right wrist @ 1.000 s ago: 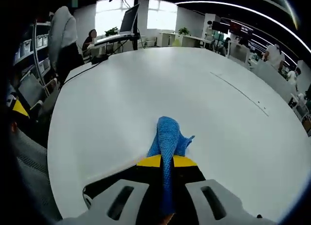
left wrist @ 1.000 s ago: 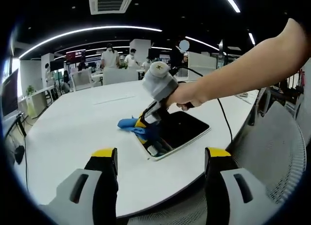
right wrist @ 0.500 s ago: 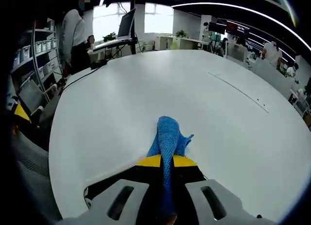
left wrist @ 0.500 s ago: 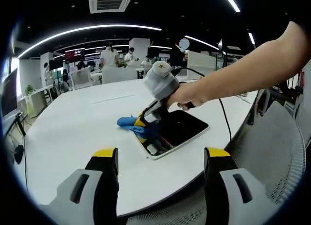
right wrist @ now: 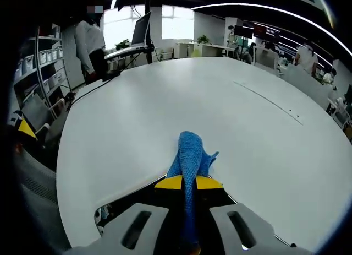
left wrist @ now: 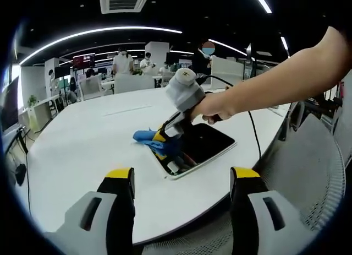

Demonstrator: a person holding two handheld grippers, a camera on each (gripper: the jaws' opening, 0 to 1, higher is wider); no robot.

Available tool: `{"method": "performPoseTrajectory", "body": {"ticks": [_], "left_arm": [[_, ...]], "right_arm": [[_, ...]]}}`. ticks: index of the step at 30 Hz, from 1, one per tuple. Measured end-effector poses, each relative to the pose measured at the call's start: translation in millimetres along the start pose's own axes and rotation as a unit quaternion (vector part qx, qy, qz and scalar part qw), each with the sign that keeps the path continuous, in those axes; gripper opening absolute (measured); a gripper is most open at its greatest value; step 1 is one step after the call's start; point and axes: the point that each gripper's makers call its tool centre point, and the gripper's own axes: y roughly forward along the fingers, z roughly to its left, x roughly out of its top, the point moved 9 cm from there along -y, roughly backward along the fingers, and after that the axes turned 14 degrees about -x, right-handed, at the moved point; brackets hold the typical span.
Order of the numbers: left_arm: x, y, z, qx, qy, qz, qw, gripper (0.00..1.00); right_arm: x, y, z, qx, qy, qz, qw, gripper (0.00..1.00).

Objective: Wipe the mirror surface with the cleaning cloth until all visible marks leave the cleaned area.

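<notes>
We see a blue fuzzy cleaning cloth [right wrist: 188, 156] bunched into a long strip. In the right gripper view it runs from 6 o'clock up toward 12 o'clock, out past the yellow tips of our right hand-held gripper [right wrist: 188, 183]. Those jaws are squeezed together on the cloth.

The cloth's far end lies on the big white round tabletop [right wrist: 165, 95]. Its near part sits on the dark flat mirror with a white frame [left wrist: 199, 148]. In the left gripper view the mirror lies near the tabletop's edge, with its long side running from 7 o'clock to 2 o'clock. The cloth [left wrist: 148, 139] is at the mirror's 9 o'clock corner.

Our left hand-held gripper [left wrist: 182, 175] is well apart from the mirror, with its jaws wide apart and nothing in them.

A grey mesh chair [left wrist: 311, 172] stands at 4 o'clock. A black cable [left wrist: 251, 123] hangs from the right hand-held gripper [left wrist: 161, 138].
</notes>
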Motion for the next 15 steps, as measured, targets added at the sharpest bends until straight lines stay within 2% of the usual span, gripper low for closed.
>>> {"method": "performPoseTrajectory", "body": {"ticks": [15], "left_arm": [[1.4,-0.4,1.2,0.006,0.004,-0.008,0.9999,0.70]], "right_arm": [[-9.2,-8.6,-18.2,-0.001,0.000,0.020,0.9998,0.00]]}}
